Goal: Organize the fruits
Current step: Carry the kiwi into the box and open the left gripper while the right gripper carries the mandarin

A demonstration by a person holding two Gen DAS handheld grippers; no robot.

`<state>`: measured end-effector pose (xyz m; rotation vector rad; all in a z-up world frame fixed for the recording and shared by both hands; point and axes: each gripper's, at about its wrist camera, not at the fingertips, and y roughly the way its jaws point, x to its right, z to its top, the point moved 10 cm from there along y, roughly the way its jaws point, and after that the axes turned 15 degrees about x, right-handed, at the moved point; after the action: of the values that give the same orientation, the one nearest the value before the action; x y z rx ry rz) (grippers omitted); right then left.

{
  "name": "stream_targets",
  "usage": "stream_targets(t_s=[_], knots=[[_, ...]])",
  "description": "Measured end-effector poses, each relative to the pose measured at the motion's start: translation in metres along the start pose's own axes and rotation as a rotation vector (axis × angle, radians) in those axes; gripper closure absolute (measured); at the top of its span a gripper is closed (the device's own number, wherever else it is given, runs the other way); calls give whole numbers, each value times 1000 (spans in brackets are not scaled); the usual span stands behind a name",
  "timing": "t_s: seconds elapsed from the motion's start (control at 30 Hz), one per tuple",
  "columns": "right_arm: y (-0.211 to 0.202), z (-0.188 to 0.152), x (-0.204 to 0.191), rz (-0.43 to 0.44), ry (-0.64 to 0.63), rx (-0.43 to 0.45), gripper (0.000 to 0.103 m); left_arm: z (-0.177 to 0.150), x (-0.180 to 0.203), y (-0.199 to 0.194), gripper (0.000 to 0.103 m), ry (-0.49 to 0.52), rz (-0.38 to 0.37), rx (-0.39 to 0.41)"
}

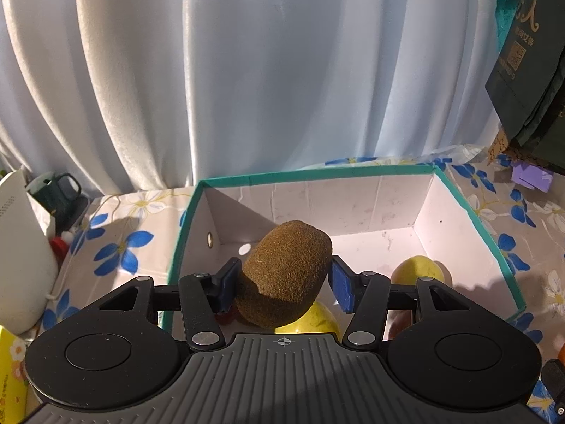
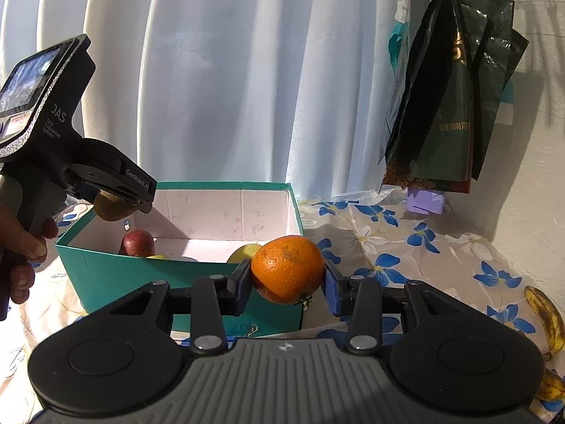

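Observation:
My left gripper (image 1: 282, 282) is shut on a brown kiwi (image 1: 284, 274) and holds it above the open teal box (image 1: 473, 205). Two yellow fruits (image 1: 416, 270) lie on the box's white floor below. My right gripper (image 2: 287, 284) is shut on an orange (image 2: 286, 268), held in front of the box's near right corner (image 2: 116, 268). In the right wrist view the left gripper (image 2: 116, 190) and its kiwi (image 2: 109, 208) hang over the box's left side. A red fruit (image 2: 138, 242) and a yellow fruit (image 2: 247, 251) sit inside.
The box stands on a blue-flowered tablecloth (image 2: 406, 247). A spotted banana (image 2: 545, 318) lies at the right. Dark green bags (image 2: 452, 106) hang at the right before a white curtain (image 2: 229, 88). A white appliance (image 1: 21, 254) and a dark mug (image 1: 56, 190) stand at the left.

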<state>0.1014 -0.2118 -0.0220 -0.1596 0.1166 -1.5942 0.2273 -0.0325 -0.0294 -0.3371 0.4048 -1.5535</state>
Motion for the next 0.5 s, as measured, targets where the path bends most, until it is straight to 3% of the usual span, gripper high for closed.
stream_targets(t_s=[0.5], knots=[[6, 0, 8, -50, 10, 4, 62, -16, 12, 34, 44, 14, -20, -53]])
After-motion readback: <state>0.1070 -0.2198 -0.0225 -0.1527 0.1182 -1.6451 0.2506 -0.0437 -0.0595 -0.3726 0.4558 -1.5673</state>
